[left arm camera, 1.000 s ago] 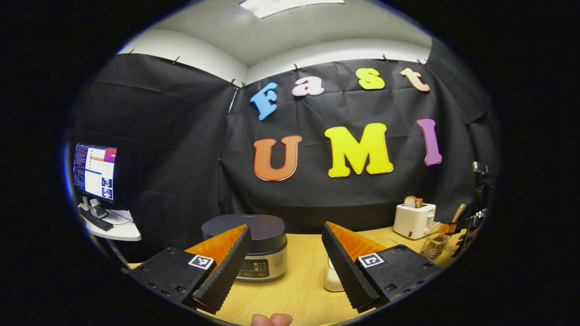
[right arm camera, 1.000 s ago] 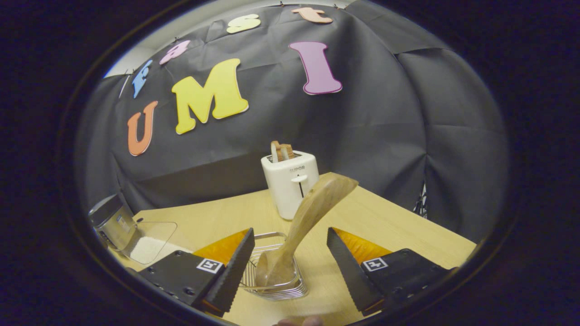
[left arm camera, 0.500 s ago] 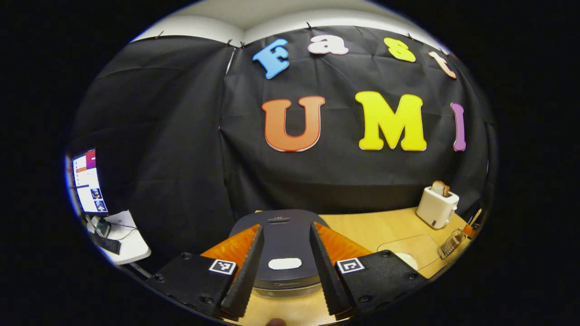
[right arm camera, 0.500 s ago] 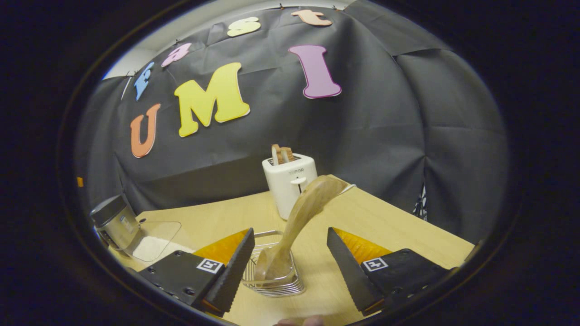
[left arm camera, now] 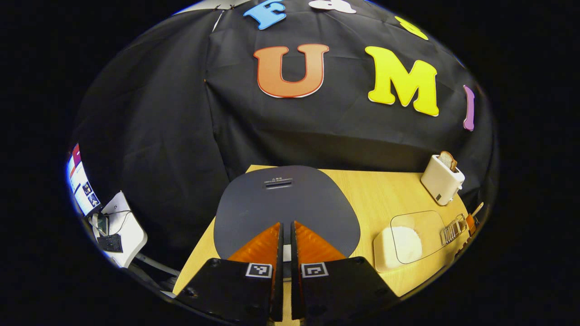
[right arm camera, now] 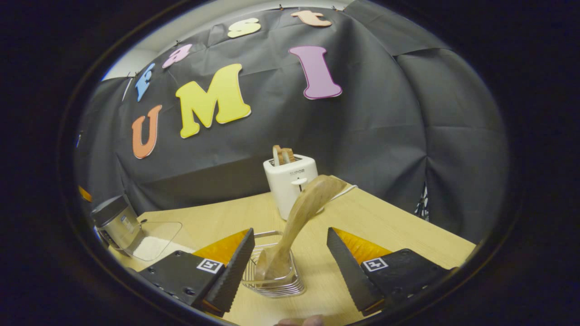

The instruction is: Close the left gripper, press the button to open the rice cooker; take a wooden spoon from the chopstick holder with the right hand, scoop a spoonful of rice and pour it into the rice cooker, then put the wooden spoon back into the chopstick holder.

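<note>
The rice cooker (left arm camera: 285, 203) has a dark grey lid, which is down, and lies right under my left gripper (left arm camera: 285, 225). That gripper is shut, its fingers a thin slit apart, with a sliver of the white lid button (left arm camera: 286, 252) showing between them. In the right gripper view the cooker (right arm camera: 113, 219) sits at the far left. The wooden spoon (right arm camera: 308, 203) leans handle-down in the wire chopstick holder (right arm camera: 274, 276). My right gripper (right arm camera: 290, 233) is open, one finger on each side of the spoon, touching neither it nor the holder.
A white box of rice (left arm camera: 403, 240) with a clear lid stands right of the cooker, with the wire holder (left arm camera: 453, 228) beyond it. A white toaster (right arm camera: 292, 183) with bread stands at the back of the wooden table (right arm camera: 385, 226). A monitor (left arm camera: 79, 185) and side table (left arm camera: 124, 228) are at the far left.
My left gripper moved forward over the cooker, tipped down onto the lid and closed from wide open to shut. The right gripper barely moved; the spoon shifted slightly in its holder.
</note>
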`<state>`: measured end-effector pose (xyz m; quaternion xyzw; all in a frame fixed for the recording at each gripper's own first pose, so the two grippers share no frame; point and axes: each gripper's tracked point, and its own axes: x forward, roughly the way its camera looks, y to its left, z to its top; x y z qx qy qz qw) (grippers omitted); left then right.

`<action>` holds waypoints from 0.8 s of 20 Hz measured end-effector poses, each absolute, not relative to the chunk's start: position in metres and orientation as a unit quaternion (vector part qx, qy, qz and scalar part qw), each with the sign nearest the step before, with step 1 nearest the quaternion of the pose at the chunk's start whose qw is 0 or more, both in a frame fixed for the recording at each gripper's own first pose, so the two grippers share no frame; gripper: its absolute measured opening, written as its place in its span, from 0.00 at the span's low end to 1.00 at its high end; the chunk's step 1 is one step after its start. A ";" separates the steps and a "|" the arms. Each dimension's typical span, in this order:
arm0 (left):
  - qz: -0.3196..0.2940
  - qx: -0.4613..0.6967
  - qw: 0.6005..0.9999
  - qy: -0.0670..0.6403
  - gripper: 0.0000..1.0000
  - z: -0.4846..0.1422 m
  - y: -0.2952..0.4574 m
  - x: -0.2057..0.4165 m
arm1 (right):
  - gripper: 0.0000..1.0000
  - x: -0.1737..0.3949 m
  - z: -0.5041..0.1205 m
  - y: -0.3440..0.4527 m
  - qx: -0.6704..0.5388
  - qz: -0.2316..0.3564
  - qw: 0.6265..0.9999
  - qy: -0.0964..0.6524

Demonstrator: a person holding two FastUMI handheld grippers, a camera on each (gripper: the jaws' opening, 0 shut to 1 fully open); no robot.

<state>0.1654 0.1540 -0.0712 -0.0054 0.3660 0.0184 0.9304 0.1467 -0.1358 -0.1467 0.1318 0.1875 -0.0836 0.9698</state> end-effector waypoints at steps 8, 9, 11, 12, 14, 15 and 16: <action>0.016 -0.026 0.907 0.419 0.03 -0.092 0.143 0.154 | 0.92 0.147 -0.156 -0.143 0.143 -0.086 0.967 0.193; 0.023 -0.026 0.909 0.415 0.03 -0.094 0.143 0.155 | 0.92 0.145 -0.156 -0.144 0.144 -0.086 0.967 0.192; 0.026 0.007 0.913 0.406 0.03 -0.097 0.144 0.154 | 0.92 0.145 -0.155 -0.145 0.150 -0.088 0.967 0.188; 0.031 0.016 0.913 0.407 0.04 -0.099 0.147 0.152 | 0.92 0.144 -0.154 -0.146 0.154 -0.087 0.966 0.186; 0.036 0.019 0.914 0.404 0.03 -0.095 0.144 0.153 | 0.96 0.144 -0.156 -0.143 0.157 -0.085 0.966 0.187; 0.038 0.013 0.913 0.405 0.04 -0.096 0.145 0.154 | 0.96 0.144 -0.157 -0.143 0.158 -0.083 0.966 0.189; 0.042 0.001 0.916 0.398 0.03 -0.092 0.144 0.156 | 0.92 0.144 -0.157 -0.142 0.157 -0.081 0.966 0.190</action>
